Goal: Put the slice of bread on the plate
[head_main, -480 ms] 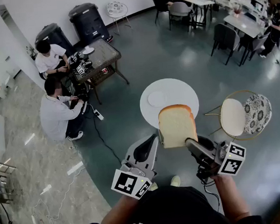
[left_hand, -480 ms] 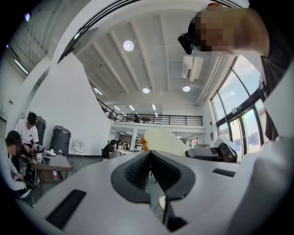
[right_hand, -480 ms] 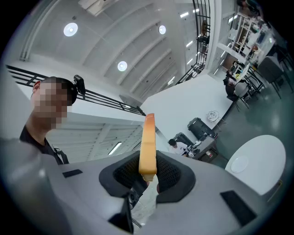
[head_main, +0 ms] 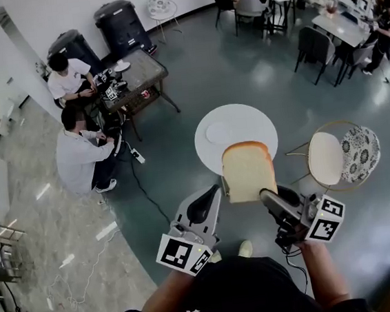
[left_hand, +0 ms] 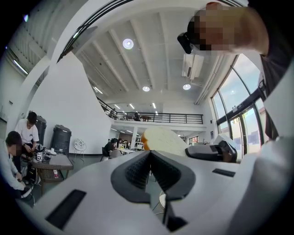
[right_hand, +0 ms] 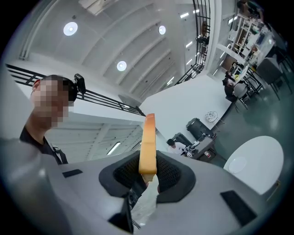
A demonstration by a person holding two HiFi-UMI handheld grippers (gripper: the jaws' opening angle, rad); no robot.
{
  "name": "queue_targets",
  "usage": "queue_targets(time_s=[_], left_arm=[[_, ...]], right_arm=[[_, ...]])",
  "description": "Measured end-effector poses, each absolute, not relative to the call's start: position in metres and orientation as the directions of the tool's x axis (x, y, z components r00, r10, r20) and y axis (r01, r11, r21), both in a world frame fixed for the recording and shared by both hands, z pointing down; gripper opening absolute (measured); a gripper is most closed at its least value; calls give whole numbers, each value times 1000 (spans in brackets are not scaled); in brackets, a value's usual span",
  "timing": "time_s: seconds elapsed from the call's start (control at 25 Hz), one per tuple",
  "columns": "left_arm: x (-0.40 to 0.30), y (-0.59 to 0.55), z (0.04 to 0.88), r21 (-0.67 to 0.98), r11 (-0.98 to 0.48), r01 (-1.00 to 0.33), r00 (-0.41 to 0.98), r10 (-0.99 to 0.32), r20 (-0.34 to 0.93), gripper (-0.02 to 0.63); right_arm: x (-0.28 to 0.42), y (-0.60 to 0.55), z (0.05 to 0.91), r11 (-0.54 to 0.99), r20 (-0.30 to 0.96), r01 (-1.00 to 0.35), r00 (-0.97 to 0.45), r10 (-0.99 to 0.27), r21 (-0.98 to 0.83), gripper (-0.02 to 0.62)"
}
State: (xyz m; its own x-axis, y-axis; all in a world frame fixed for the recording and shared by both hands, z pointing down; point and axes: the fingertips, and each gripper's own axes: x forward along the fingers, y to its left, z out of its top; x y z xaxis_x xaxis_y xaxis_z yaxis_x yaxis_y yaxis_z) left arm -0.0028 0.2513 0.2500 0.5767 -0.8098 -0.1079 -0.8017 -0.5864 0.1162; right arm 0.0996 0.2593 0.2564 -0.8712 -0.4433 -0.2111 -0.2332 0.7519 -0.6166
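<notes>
The slice of bread is in the air, upright, gripped at its lower edge. The right hand-held gripper is clamped on it, its jaws one slice-thickness apart. The right gripper view shows the slice edge-on between the pads. The left hand-held gripper is just beside it, jaws together and empty. In the head view the slice overlaps the near rim of the round white desk. The plate lies on the desk beyond the slice and to its left.

Step in hand, as judged: carry the slice to the plate.
1. Move the right hand-held gripper forward and left until the slice is over the plate.
2. Tilt the slice flat and lower it.
3. Keep the grip light, since bread compresses and tears.
4. Open the jaws only once the slice rests on the plate.
5. Keep the left hand-held gripper clear.
</notes>
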Motion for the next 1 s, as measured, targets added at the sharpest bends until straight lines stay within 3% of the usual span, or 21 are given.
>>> queue_targets(time_s=[1.0], left_arm=[[57, 224, 242, 85, -522, -849, 511, -851, -122, 6]], right_arm=[[166, 224, 279, 730, -209, -210, -875, -438, -651, 91]])
